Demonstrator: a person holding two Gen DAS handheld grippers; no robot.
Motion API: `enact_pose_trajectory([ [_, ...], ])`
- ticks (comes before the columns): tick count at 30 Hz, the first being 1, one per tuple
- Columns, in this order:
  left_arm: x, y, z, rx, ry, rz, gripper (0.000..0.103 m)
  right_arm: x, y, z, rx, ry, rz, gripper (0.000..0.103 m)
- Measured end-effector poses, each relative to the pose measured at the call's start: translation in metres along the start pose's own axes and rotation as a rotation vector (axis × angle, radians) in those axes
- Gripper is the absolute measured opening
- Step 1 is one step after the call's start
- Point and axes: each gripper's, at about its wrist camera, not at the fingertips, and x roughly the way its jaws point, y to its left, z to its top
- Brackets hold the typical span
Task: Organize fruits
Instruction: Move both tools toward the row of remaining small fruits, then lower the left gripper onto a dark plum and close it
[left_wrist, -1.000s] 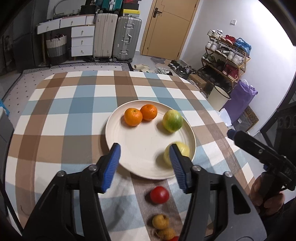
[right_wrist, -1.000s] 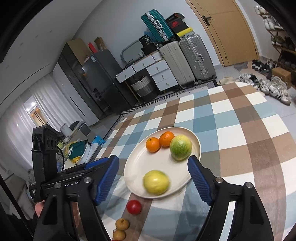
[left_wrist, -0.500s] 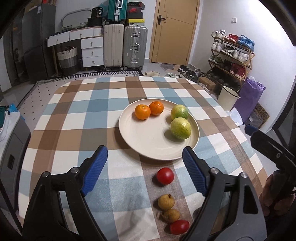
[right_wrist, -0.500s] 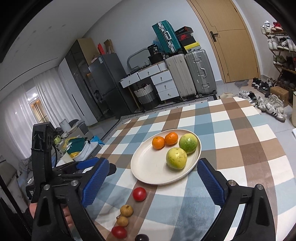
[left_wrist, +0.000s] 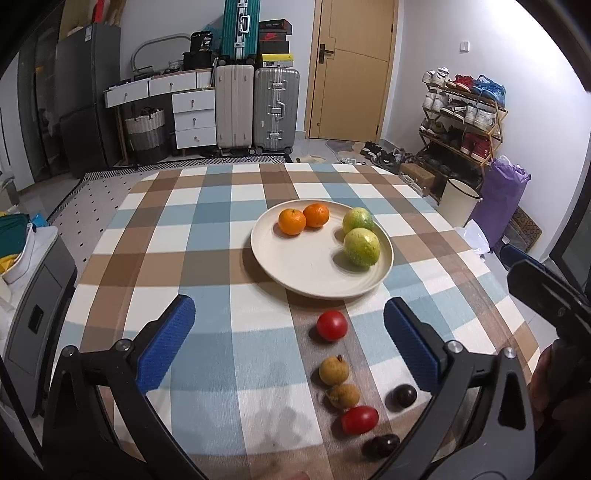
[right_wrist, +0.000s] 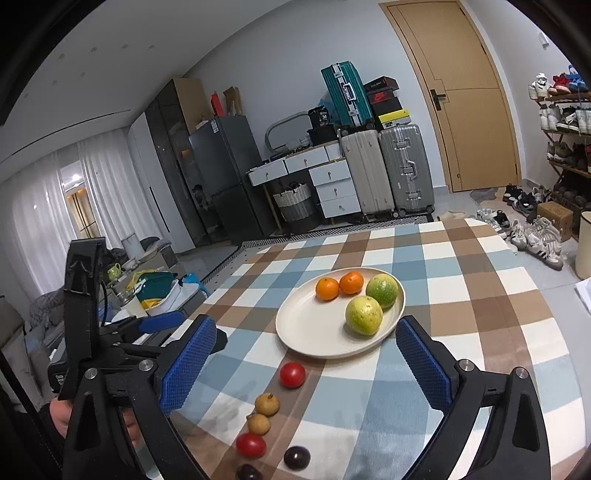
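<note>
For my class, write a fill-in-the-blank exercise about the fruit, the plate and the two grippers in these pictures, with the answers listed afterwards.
1. The plate holds two oranges and ____ green-yellow fruits.
2. The red tomato nearest the plate lies on the ____, not on the plate.
3. The left gripper and the right gripper are both ____, holding nothing.
4. Between the two red tomatoes lie two small ____ fruits.

Answers: two; tablecloth; open; brown

checked table (left_wrist: 207, 240), plate (left_wrist: 306, 273), loose fruits (left_wrist: 332, 325)
</note>
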Motion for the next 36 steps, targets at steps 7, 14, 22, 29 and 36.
enact_pose_trajectory([
  [7,-0.004,0.001,-0.029,-0.021,0.044,-0.028,0.102,-0.009,0.003,-0.019,-0.021,0.015,-0.027,0.1],
  [14,-0.004,-0.01,-0.062,0.006,0.112,-0.077,0.102,-0.017,0.001,-0.033,-0.01,0.035,-0.045,0.1],
  [22,-0.002,-0.032,-0.097,0.041,0.193,-0.124,0.102,-0.025,0.0,-0.04,0.0,0.037,-0.048,0.1],
  [29,0.01,-0.044,-0.116,0.052,0.265,-0.151,0.101,-0.024,0.001,-0.05,0.006,0.067,-0.054,0.1],
  [36,0.015,-0.048,-0.119,0.038,0.292,-0.212,0.08,-0.024,-0.001,-0.057,0.022,0.085,-0.054,0.1],
])
